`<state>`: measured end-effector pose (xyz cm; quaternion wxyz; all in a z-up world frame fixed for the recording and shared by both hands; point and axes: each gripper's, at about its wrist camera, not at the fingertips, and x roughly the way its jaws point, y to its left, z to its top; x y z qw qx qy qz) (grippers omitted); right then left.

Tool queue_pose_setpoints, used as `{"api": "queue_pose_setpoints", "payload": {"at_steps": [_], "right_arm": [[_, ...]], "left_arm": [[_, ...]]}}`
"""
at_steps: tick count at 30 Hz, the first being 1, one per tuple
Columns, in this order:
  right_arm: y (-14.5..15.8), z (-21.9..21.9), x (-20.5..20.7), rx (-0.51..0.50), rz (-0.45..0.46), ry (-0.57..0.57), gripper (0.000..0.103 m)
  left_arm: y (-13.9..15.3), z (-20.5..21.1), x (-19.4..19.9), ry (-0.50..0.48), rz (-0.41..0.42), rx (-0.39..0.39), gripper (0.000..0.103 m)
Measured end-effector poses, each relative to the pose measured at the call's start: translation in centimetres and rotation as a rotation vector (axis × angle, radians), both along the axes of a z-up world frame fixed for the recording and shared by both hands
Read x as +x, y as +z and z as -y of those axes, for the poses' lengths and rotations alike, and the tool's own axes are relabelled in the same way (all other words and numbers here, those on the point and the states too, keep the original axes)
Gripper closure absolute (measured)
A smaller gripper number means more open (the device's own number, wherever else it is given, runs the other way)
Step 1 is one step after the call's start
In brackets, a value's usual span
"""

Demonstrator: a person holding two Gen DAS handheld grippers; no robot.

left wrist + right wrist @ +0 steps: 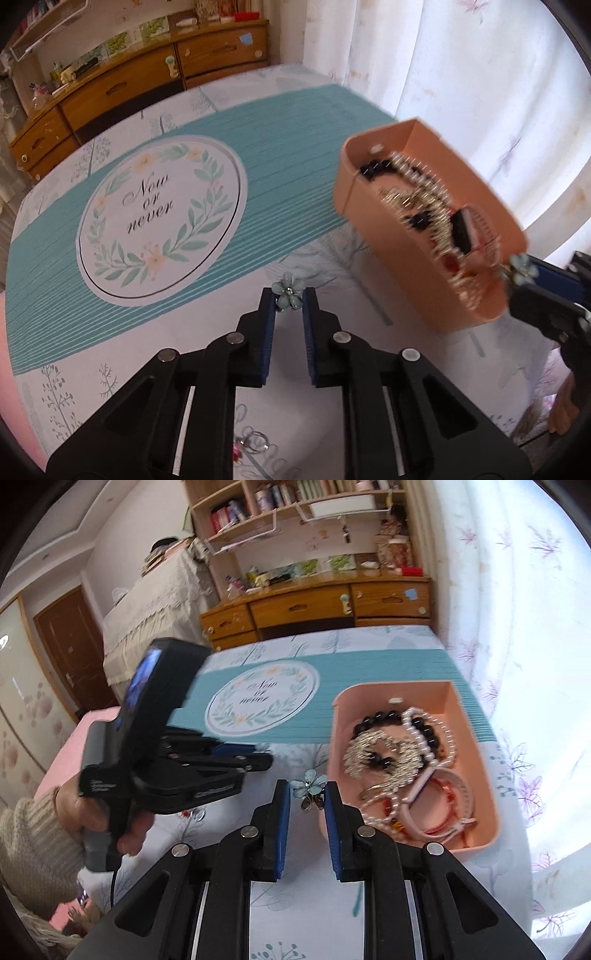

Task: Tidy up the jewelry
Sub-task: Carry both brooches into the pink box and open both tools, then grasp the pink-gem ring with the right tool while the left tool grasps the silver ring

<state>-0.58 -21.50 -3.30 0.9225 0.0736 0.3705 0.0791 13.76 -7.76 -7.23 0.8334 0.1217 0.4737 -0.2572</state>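
Spread over the table, a leaf-printed tablecloth (pixel 295 904) carries a pink rectangular plastic box (pixel 476 768) of jewelry. Just left of it, the right gripper (pixel 307 801) pinches a pale-blue flower earring (pixel 309 783); the left gripper (pixel 289 301), farther left, clamps its match (pixel 288 291).

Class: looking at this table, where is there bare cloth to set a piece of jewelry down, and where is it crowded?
Free: the teal band around the "Now or never" wreath, left of the pink box, and the white cloth in front of that box. Crowded: the box itself, heaped with bracelets, and the near edge by the loose rings.
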Motion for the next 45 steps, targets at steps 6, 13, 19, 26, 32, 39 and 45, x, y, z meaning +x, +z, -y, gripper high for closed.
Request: {"api": "queue_pose_setpoints", "payload": {"at_steps": [6,13,19,26,32,39,45], "right_arm": [[2.3,4.6,-1.0,0.014,0.062,-0.134,0.085],[3.4,8.6,-1.8,0.044,0.075,-0.229,0.085],[2.0,9.0,-2.1,0.032,0.035,-0.219,0.085],[-0.7,7.9,-0.7,0.021,-0.009,-0.202,0.085],[-1.8,7.7,1.3,-0.003,-0.062,-0.212,0.073],[-0.1,6.1,0.9,0.001,0.003,-0.169,0.067],[1.8,2.6,0.1,-0.01,0.041,-0.065,0.067]], "left_arm": [[5.2,2.0,-2.9,-0.069,0.071,-0.085,0.091],[6.9,6.9,-5.0,-0.17,0.07,-0.107,0.091],[4.6,10.0,-5.6,-0.195,0.011,-0.068,0.091],[3.4,10.2,-6.2,-0.185,-0.019,-0.038,0.089],[4.8,6.7,-6.3,-0.114,-0.022,-0.081,0.064],[6.2,-0.6,-7.2,0.055,0.003,-0.096,0.049],[6.3,-8.0,-9.0,0.222,-0.003,-0.095,0.049]]}}
